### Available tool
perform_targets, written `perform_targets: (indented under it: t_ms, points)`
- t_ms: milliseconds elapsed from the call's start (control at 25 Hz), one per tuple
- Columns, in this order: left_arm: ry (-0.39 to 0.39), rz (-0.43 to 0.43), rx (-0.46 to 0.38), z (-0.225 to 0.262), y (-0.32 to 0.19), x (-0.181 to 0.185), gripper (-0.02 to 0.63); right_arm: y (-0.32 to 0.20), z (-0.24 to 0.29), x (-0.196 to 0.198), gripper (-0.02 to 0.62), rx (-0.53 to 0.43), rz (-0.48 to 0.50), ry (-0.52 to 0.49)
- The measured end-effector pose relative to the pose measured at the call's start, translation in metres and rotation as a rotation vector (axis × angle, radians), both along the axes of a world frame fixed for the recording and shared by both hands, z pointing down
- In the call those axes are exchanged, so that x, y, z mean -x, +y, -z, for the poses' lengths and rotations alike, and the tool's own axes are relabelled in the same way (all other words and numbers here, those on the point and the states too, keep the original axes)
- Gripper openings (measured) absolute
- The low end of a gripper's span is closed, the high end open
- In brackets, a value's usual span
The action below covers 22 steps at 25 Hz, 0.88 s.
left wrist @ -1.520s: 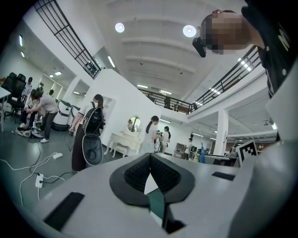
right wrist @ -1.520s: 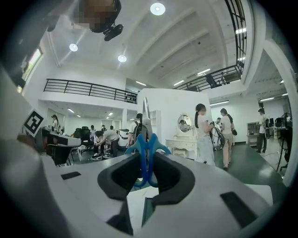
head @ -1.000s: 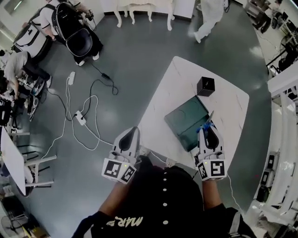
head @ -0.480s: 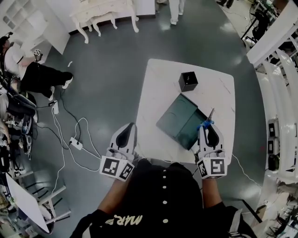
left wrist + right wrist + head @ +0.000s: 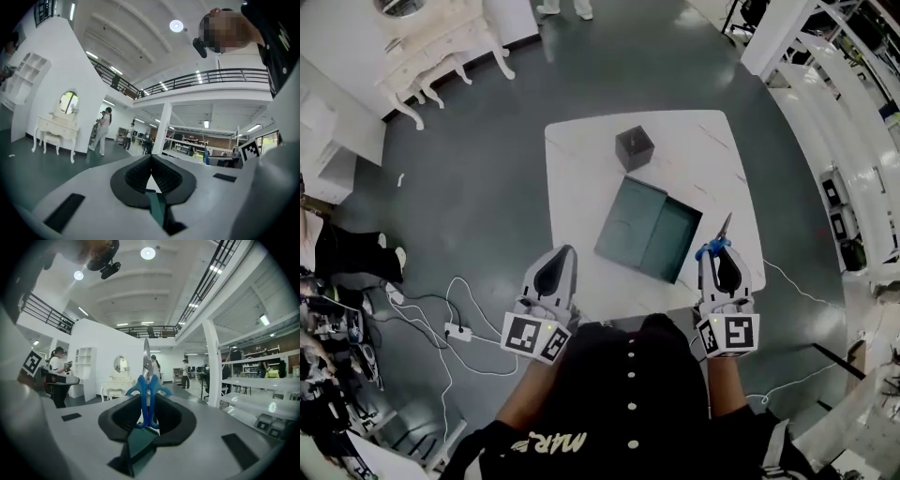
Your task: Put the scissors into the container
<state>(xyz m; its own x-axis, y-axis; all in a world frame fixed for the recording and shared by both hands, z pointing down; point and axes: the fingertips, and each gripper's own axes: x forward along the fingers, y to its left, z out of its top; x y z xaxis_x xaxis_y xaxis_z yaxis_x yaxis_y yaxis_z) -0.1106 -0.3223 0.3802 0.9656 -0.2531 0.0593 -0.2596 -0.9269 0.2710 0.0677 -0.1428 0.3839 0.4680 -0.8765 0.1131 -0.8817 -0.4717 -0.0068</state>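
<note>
Blue-handled steel scissors (image 5: 146, 390) sit clamped in the right gripper (image 5: 719, 255), well apart from the small black cube container (image 5: 635, 147) on the white worktop (image 5: 577, 178); the left gripper (image 5: 563, 258) is closed and empty. Gripped only by their thin loops, they might pivot and miss the opening.

One white table (image 5: 581, 150), one pair of blue scissors (image 5: 722, 234), one green tray (image 5: 645, 228), one black box (image 5: 635, 148).

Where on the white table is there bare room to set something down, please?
The table is bare along its left edge, beside the teal box and the black container, and across the far right corner past the container. It is crowded at the near right, where the right claw holds the scissors beside the box.
</note>
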Motion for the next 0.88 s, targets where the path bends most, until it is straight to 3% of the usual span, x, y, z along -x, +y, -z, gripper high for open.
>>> perform_targets:
  t_ms: [320,880]
  points:
    - [-0.003,-0.186,0.002,-0.008,0.027,-0.025,0.026,0.061,-0.009,0.007,0.101,0.018,-0.207,-0.013]
    - [-0.031,-0.424,0.035,-0.03,0.073,-0.045,0.026,0.124,-0.026,0.042,0.101,0.046,-0.414,-0.045]
